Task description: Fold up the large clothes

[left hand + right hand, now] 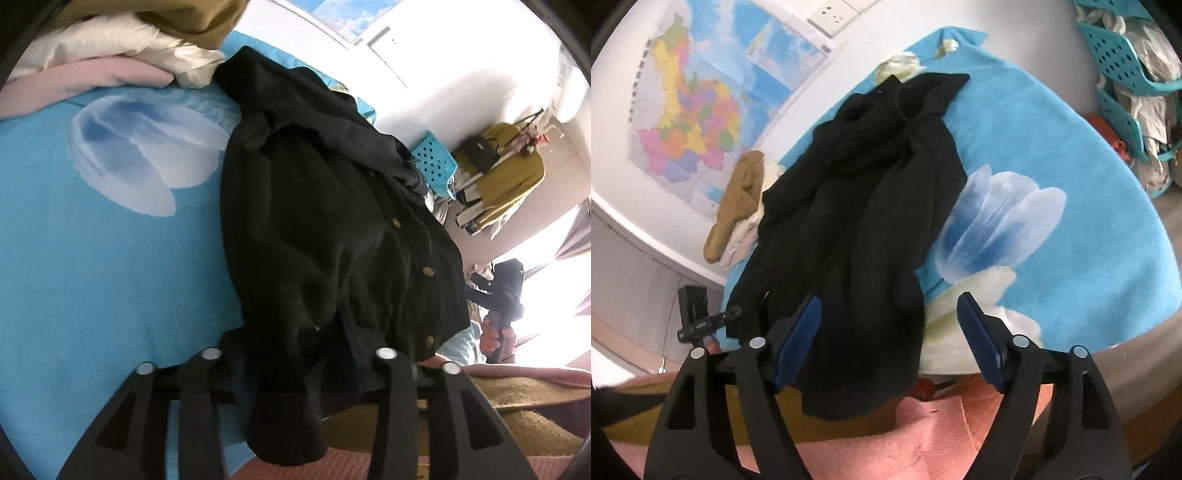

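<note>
A black buttoned garment (332,221) lies crumpled on a blue flowered bedsheet (92,240). It also shows in the right wrist view (849,206), with its near end hanging over the bed's front edge. My left gripper (295,354) stands wide open at that near edge, and the cloth lies loose between its fingers and covers their tips. My right gripper (888,317) is open with blue pads (979,339); the cloth's hanging end lies against the left pad, ungripped. My right gripper also shows far right in the left wrist view (502,291).
A pile of cream, pink and mustard clothes (122,48) lies at the bed's far side. A pink blanket (923,435) is below the bed's edge. Teal baskets (1126,55) stand at the right. A map (694,110) hangs on the wall.
</note>
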A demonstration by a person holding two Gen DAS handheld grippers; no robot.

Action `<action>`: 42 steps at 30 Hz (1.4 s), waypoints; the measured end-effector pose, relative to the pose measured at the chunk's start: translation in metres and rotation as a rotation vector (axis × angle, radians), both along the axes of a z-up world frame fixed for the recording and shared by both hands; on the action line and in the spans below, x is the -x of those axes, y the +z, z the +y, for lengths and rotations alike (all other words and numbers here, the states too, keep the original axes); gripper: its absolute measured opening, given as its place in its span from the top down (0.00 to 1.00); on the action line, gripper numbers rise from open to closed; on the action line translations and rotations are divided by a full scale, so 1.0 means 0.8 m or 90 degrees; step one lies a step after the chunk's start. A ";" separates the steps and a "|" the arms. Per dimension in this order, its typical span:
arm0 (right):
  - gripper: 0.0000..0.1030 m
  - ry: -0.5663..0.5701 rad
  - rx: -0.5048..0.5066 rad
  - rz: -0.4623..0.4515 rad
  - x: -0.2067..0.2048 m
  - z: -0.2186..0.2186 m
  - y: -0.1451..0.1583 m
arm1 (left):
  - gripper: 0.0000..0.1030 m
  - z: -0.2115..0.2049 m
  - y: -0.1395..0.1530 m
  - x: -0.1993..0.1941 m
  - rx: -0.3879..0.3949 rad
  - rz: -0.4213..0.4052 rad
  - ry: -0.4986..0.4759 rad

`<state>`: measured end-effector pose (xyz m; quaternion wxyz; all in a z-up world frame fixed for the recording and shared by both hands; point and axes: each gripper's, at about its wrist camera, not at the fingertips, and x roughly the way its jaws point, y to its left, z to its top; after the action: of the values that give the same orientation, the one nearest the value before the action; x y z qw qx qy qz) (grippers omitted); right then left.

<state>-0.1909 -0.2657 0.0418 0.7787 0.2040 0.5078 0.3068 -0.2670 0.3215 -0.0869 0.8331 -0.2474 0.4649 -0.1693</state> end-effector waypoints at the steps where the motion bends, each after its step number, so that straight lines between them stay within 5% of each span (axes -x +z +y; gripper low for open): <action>1: 0.24 0.007 0.001 0.002 0.001 0.001 -0.004 | 0.52 -0.004 0.002 -0.001 -0.005 -0.002 -0.008; 5: 0.23 0.022 0.017 -0.021 0.001 0.021 -0.009 | 0.32 -0.011 0.001 -0.007 0.006 -0.011 -0.027; 8: 0.42 0.042 -0.014 -0.017 0.002 0.031 -0.013 | 0.27 -0.024 0.001 -0.015 -0.005 -0.018 -0.036; 10: 0.56 0.043 -0.040 -0.013 0.001 0.034 -0.011 | 0.33 -0.032 0.003 -0.019 -0.025 -0.020 -0.028; 11: 0.63 0.043 -0.090 -0.008 0.001 0.031 -0.006 | 0.52 -0.031 0.001 -0.021 -0.025 -0.016 -0.029; 13: 0.62 0.042 -0.130 -0.035 0.005 0.025 0.008 | 0.57 -0.030 -0.003 -0.025 -0.027 0.003 -0.025; 15: 0.28 0.032 -0.118 -0.053 0.008 0.022 0.015 | 0.57 -0.032 0.002 -0.024 -0.038 -0.013 -0.025; 20: 0.33 -0.007 -0.067 -0.044 0.020 0.010 0.002 | 0.46 -0.033 0.003 -0.029 -0.066 -0.001 -0.020; 22: 0.34 -0.023 -0.049 -0.054 0.024 0.009 0.002 | 0.42 -0.031 0.011 -0.028 -0.117 -0.007 -0.005; 25: 0.47 -0.022 -0.021 -0.078 0.024 0.021 0.005 | 0.38 -0.017 0.050 -0.019 -0.191 -0.060 0.037; 27: 0.79 0.002 0.002 -0.097 0.021 0.040 0.009 | 0.30 -0.010 0.074 -0.013 -0.206 -0.100 0.049; 29: 0.89 0.010 0.054 -0.111 0.016 0.059 0.012 | 0.26 -0.024 0.099 -0.013 -0.227 -0.149 0.034; 36: 0.86 0.084 0.097 -0.117 0.000 0.111 0.013 | 0.23 -0.174 0.090 -0.074 -0.200 -0.186 -0.201; 40: 0.65 0.034 0.060 -0.139 0.024 0.077 0.017 | 0.24 -0.244 0.058 -0.114 -0.204 -0.155 -0.284; 42: 0.49 0.002 0.055 -0.141 0.038 0.058 0.013 | 0.32 -0.267 0.040 -0.132 -0.218 -0.140 -0.307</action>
<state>-0.2211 -0.2192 0.0521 0.8376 0.1346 0.4319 0.3063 -0.1614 0.1080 -0.0549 0.8434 0.0334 0.4394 -0.3074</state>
